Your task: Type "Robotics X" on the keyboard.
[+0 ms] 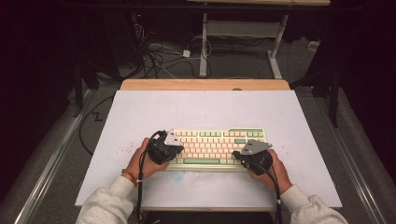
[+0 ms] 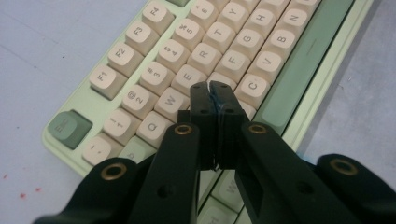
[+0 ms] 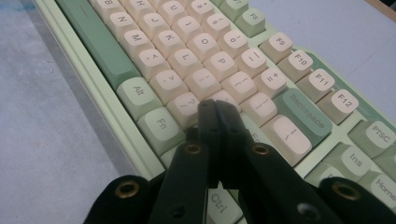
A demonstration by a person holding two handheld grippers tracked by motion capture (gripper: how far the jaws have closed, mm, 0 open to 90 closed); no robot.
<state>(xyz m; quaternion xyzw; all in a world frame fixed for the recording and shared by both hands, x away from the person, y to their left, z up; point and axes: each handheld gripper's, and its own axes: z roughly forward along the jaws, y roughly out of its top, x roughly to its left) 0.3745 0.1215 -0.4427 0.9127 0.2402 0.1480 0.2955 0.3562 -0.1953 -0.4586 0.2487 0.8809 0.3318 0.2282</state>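
Near the front edge of the white tabletop lies the keyboard, square to the person, with the left gripper poised over its left end and the right gripper over its right end. Both pairs of fingers are clenched together with nothing between them, so each acts as one blunt tip for pressing keys. The likely trouble is width: the joined tip of the left gripper sits around the D key beside C and could catch two caps at once, and the right one hovers near the question-mark key with the same risk. A slanted push might also shove the board along the tabletop. It is a pale green case with cream keycaps, a darker green space bar, Esc and Backspace, legends crisp and printed dark
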